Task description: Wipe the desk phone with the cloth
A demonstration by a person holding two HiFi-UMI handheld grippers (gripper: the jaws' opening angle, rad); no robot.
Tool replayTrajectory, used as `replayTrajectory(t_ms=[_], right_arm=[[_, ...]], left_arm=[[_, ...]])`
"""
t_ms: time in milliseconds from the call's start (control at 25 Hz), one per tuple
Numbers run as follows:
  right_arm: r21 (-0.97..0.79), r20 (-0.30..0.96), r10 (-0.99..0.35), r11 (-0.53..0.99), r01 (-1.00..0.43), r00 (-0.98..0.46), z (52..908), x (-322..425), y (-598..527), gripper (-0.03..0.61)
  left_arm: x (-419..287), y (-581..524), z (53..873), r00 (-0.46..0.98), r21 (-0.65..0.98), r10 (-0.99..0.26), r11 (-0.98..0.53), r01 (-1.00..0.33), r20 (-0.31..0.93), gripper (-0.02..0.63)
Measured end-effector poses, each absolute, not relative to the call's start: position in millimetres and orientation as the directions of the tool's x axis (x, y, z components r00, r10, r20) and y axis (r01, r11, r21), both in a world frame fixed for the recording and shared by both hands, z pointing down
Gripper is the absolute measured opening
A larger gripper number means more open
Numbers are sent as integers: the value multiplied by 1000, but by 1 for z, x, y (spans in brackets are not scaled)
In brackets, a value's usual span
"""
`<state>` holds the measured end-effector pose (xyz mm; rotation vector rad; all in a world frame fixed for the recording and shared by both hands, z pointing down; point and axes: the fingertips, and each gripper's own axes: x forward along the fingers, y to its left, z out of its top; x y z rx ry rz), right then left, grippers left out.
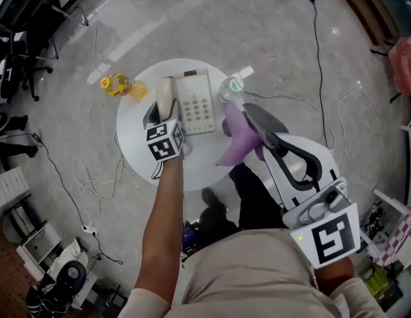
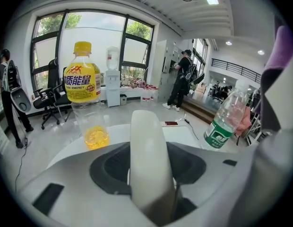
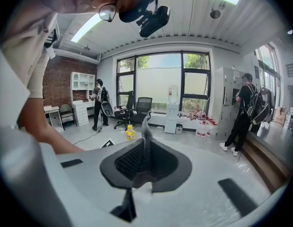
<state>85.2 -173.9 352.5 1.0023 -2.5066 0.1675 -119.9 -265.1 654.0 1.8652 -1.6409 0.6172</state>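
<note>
A white desk phone [image 1: 195, 103] with a keypad lies on the round white table [image 1: 204, 166]. Its white handset [image 1: 166, 97] sits along the phone's left side, and my left gripper [image 1: 164, 118] is shut on the near end of it. In the left gripper view the handset [image 2: 147, 145] runs up between the two jaws. My right gripper [image 1: 250, 123] hovers over the table's right edge, shut on a purple cloth [image 1: 237, 141] that hangs down from it. In the right gripper view the cloth [image 3: 145, 141] shows as a thin dark strip pinched between the jaws.
A yellow-capped drink bottle [image 1: 118, 85] stands at the table's left rim and a clear bottle with a green label [image 1: 232, 87] at the phone's right. Cables trail over the floor. People, office chairs and a water dispenser stand farther off in the room.
</note>
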Motion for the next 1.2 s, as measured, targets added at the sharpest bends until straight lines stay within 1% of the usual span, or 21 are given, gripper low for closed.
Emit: replayTrajectory(t_ms=[200, 640, 800, 840, 880, 920, 1000, 1200], right_arm=[[40, 439, -625, 731, -681, -645, 358, 86, -177, 32], [24, 442, -606, 745, -666, -662, 364, 74, -177, 32], [16, 441, -599, 750, -661, -668, 367, 71, -177, 32], [13, 443, -596, 751, -660, -670, 367, 70, -177, 32], [10, 444, -593, 753, -658, -672, 368, 69, -177, 32], [7, 446, -590, 754, -656, -673, 368, 68, -176, 32], [1, 449, -584, 758, -653, -677, 368, 65, -174, 32], [-47, 460, -568, 752, -658, -682, 372, 64, -165, 33]], left_arm=[[-125, -268, 666, 107, 106, -723, -46, -993, 682, 209], [-116, -271, 676, 90, 98, -726, -32, -995, 682, 209], [-114, -272, 676, 121, 128, -724, -45, -991, 679, 209], [-112, -272, 676, 138, 140, -721, -58, -988, 679, 217], [-110, -272, 675, 158, 152, -717, -73, -986, 679, 240], [-108, -271, 674, 179, 164, -711, -91, -982, 680, 275], [-103, -269, 671, 222, 189, -699, -126, -974, 680, 322], [-113, -259, 649, 235, 180, -714, -154, -972, 660, 334]])
